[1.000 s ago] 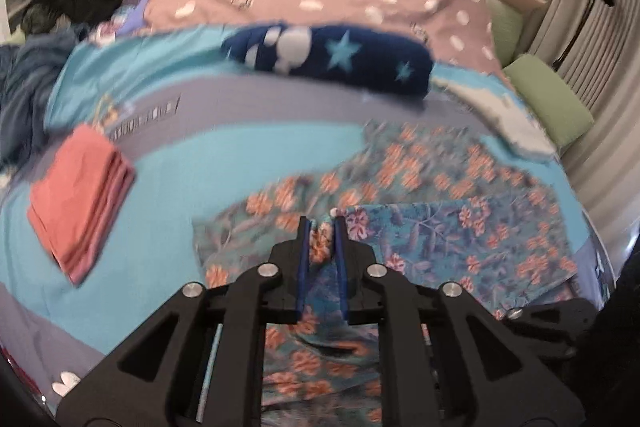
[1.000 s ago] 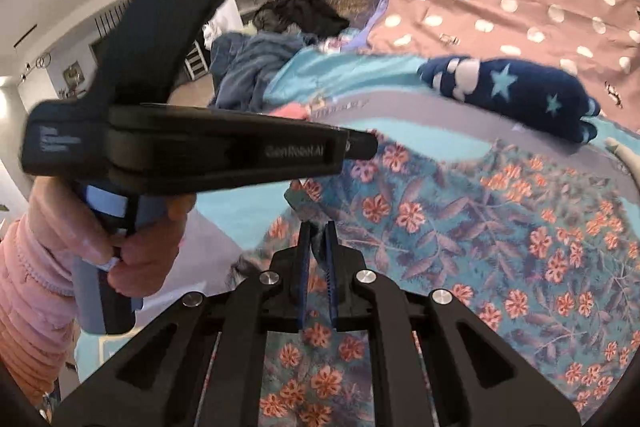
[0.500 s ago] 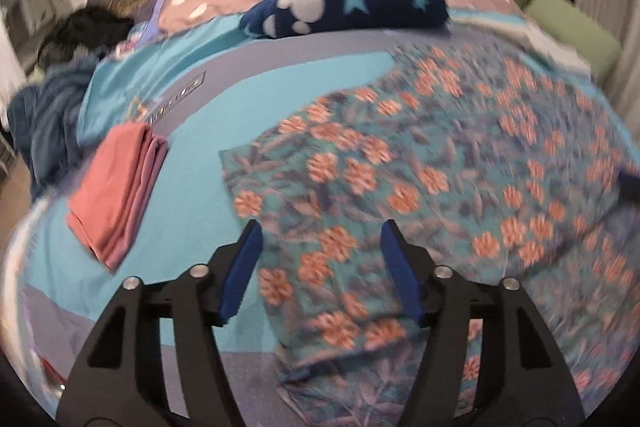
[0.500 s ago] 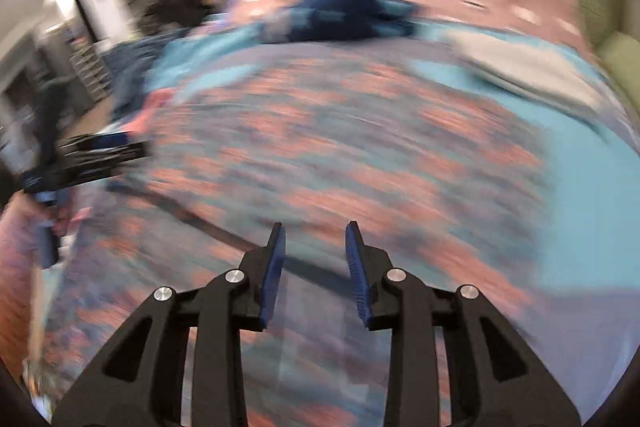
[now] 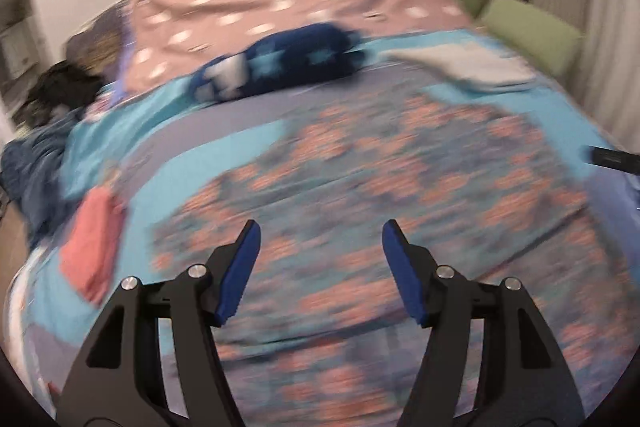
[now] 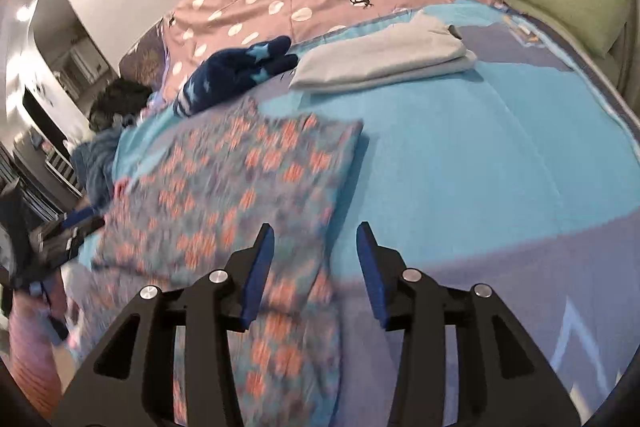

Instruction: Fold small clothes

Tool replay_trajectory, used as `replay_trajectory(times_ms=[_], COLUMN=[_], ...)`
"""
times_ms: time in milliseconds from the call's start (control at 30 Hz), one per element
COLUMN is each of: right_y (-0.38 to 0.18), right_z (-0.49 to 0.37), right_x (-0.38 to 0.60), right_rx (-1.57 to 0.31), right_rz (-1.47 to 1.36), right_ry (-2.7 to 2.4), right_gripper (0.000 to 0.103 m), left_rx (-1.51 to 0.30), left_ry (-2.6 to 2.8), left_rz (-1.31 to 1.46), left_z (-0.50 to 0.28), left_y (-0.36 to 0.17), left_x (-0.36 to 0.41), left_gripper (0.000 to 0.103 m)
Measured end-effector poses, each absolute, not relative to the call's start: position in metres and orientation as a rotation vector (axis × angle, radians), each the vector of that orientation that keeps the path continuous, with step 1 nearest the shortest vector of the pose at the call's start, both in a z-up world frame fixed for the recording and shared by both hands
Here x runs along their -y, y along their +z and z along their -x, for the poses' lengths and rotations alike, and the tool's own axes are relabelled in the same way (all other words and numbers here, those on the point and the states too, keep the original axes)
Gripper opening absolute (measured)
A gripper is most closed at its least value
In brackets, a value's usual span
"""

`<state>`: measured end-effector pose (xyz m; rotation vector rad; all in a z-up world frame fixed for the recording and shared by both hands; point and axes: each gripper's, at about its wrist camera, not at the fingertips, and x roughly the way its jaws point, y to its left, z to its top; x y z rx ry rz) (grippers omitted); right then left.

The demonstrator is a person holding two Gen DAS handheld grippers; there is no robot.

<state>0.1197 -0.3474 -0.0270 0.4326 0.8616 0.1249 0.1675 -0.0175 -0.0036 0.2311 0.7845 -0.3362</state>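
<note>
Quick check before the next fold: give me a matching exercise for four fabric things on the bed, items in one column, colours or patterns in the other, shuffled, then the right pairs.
Things:
1. Garment spread under the grippers
2. Folded stack at the bed's left edge
3. Folded pile near the green cushions
4. Rolled bundle by the spotted cover

Colours:
A. Dark blue with light stars
B. Pale grey
C. Teal with orange flowers
D. Coral pink

Pairs: 1-C, 2-D, 3-B, 4-A
</note>
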Motion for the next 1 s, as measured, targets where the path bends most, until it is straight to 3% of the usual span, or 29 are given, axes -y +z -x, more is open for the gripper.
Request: replay_trajectory(times_ms=[100, 133, 233, 267, 333, 367, 400, 433, 600, 733, 833, 900, 933, 1000], right_y=[-0.033, -0.037, -0.05, -0.057, -0.066, -0.066, -0.063, -0.059, -0.03, -0.073, -0.067, -0.054, -0.047, -0.036], right_z=[-0.154, -0.164, -0.193, -0.204, -0.217, -0.223, -0.226, -0.228, -0.221, -0.234, -0.219, -0.199, -0.188, -0.16], right_x=[0.367, 0.371, 0.383, 0.384, 0.383, 0.38, 0.377, 0.373, 0.369, 0.382, 0.402, 0.404, 0.401, 0.394], right_rx=[-0.903, -0.916, -0.943, -0.963, -0.992, -0.988, -0.976, -0.959, -0.839, -0.918, -0.88, -0.864, -0.856, -0.851], right_rz=[-0.563, -0.598, -0.677, -0.697, -0.705, -0.691, -0.667, -0.636, -0.553, -0.484, -0.627, -0.578, -0.543, -0.458], right_ry=[0.188, 0.205, 0.224, 0.247, 0.259, 0.26, 0.251, 0.232, 0.162, 0.068, 0.09, 0.077, 0.078, 0.091], right_gripper=[0.047, 0.05, 0.056, 0.057, 0.057, 0.052, 0.038, 0.003, 0.002, 0.002, 0.011, 0.015, 0.022, 0.035], left_rx=[-0.803, -0.813, -0.867, -0.895, -0.919, -0.925, -0.935, -0.962, -0.973, -0.979, -0.994, -1.007, -1.011, -0.982], left_ry=[-0.493, -0.558, -0.704, -0.752, -0.806, -0.815, -0.815, -0.813, -0.832, -0.845, -0.836, -0.815, -0.804, -0.758], left_rz=[-0.214, -0.21, -0.2, -0.184, -0.18, -0.2, -0.216, -0.231, -0.164, -0.13, -0.075, -0.067, -0.063, -0.04], left_z=[-0.164, -0.162, -0.158, -0.158, -0.156, -0.155, -0.155, -0.157, -0.159, -0.16, -0.158, -0.155, -0.152, -0.142], left_y=[-0.002, -0.004, -0.016, -0.022, -0.033, -0.04, -0.047, -0.056, -0.076, -0.081, -0.078, -0.075, -0.073, -0.062], left_x=[0.067, 0.088, 0.134, 0.148, 0.169, 0.18, 0.186, 0.195, 0.205, 0.207, 0.195, 0.186, 0.18, 0.154], left_gripper=[0.064, 0.058, 0.024, 0.021, 0.021, 0.021, 0.021, 0.021, 0.02, 0.021, 0.021, 0.021, 0.026, 0.046])
